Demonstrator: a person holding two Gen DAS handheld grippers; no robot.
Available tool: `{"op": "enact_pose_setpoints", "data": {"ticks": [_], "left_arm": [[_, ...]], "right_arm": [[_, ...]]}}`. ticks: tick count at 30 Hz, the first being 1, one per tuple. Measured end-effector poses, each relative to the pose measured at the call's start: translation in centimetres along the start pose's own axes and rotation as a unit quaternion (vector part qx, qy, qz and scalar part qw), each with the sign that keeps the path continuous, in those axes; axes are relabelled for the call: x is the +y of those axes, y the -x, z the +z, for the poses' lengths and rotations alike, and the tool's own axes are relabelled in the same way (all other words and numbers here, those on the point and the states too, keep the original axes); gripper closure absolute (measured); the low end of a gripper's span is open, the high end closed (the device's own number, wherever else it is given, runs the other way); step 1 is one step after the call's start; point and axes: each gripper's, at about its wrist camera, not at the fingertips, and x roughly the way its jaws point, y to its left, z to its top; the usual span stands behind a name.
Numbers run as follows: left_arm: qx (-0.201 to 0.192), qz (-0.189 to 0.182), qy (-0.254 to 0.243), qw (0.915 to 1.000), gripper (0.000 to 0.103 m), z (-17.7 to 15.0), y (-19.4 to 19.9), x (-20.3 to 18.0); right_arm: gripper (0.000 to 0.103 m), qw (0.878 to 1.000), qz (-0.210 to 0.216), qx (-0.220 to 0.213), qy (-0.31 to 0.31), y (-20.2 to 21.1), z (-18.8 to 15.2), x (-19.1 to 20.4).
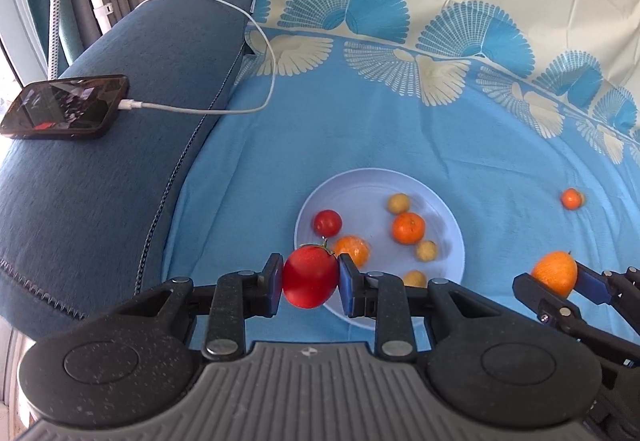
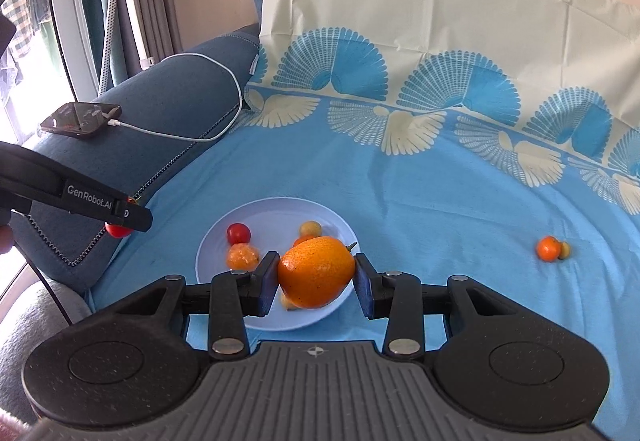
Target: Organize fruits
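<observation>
Here the left hand-held gripper (image 1: 310,283) is clamped on a red tomato (image 1: 310,281), its two blue pads pressed against the fruit's sides with the green stalk showing on top. The tomato hangs above the near left edge of the pale blue plate (image 1: 352,183), which lies on a blue patterned cloth (image 1: 460,145) spread over the sofa (image 1: 120,161).

The right hand-held gripper (image 2: 316,279) holds an orange (image 2: 316,271) in the same way, pinched between its pads over the near part of the plate (image 2: 276,211). From the left wrist view that orange (image 1: 555,273) shows at the right, beyond the plate's rim, with the right hand-held gripper (image 1: 556,281) closed on it. From the right wrist view the left hand-held gripper (image 2: 122,219) comes in from the left edge, with only slivers of the tomato (image 2: 117,230) visible past its dark finger.

On the plate lie a small red tomato (image 1: 327,222), a mandarin (image 1: 408,227), a peeled-looking orange fruit (image 1: 354,249) just behind the held tomato, and three small yellowish fruits (image 1: 399,202). Well apart to the right, on the cloth, sits another small mandarin (image 1: 571,198) with a small yellow fruit (image 2: 565,249) touching it.

A phone (image 1: 64,107) rests on the sofa arm, plugged into a white cable (image 1: 200,109).
</observation>
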Motion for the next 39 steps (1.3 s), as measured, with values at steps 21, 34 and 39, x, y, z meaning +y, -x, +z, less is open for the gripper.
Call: {"op": "enact_pose_setpoints", "data": {"ticks": [21, 34, 39], "left_arm": [[0.040, 0.009, -0.040, 0.9983, 0.071, 2.7, -12.0, -2.9], [0.002, 0.018, -0.038, 0.9991, 0.000, 3.3, -10.8, -2.0], [0.008, 0.030, -0.032, 0.9990, 0.000, 1.8, -7.3, -1.0]], "right_arm": [[0.062, 0.997, 0.030, 0.062, 0.028, -12.3, 0.1, 0.1], [0.030, 0.995, 0.062, 0.054, 0.057, -12.9, 0.3, 0.9], [0.010, 0.996, 0.045, 0.052, 0.050, -10.0, 0.4, 0.9]]}}
